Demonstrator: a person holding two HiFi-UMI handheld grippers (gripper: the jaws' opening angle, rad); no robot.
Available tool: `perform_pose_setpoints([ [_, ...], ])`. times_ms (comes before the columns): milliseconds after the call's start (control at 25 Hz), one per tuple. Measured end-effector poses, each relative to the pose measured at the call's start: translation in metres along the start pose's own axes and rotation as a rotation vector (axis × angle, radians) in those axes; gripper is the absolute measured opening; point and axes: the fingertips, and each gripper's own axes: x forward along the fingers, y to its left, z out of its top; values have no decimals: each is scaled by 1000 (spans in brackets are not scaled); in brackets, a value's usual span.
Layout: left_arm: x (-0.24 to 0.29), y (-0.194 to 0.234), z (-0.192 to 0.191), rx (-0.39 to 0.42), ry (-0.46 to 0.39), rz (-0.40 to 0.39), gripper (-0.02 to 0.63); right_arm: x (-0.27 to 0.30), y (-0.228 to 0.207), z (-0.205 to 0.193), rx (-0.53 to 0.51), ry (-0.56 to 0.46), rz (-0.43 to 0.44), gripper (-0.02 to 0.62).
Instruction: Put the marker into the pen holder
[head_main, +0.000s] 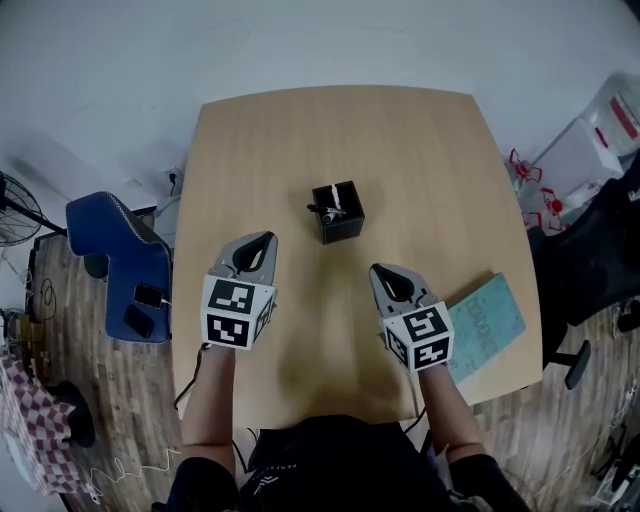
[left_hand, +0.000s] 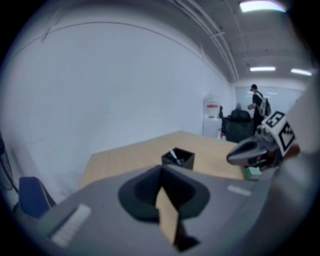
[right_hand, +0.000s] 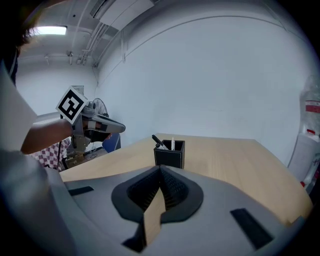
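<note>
Likely done: marker in pen holder, frame centre.
Empty left claw and right claw are together; only withdrawal seems left.

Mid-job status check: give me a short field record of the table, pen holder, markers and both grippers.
table: light wood, with a teal book at its right edge
pen holder: black, square, upright, mid-table, ahead of both grippers
contents: white marker and black marker stand inside the pen holder
left gripper: shut, empty
right gripper: shut, empty
</note>
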Motion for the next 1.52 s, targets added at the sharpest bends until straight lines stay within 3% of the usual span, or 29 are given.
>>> perform_pose_setpoints([
  [280,-35,7,-13,-173,-80,57,8,-9,6,13,13,-31,-52,2],
  [600,-61,12,-28,-243,-109,81,8,-16,17,19,37,-60,-79,2],
  [1040,-80,4,-57,-290,-73,82,8,-24,25,24,60,-87,-98,2],
  [1520,-86,7,-61,-289,-63,87,8,-23,32,24,78,-92,-82,2],
])
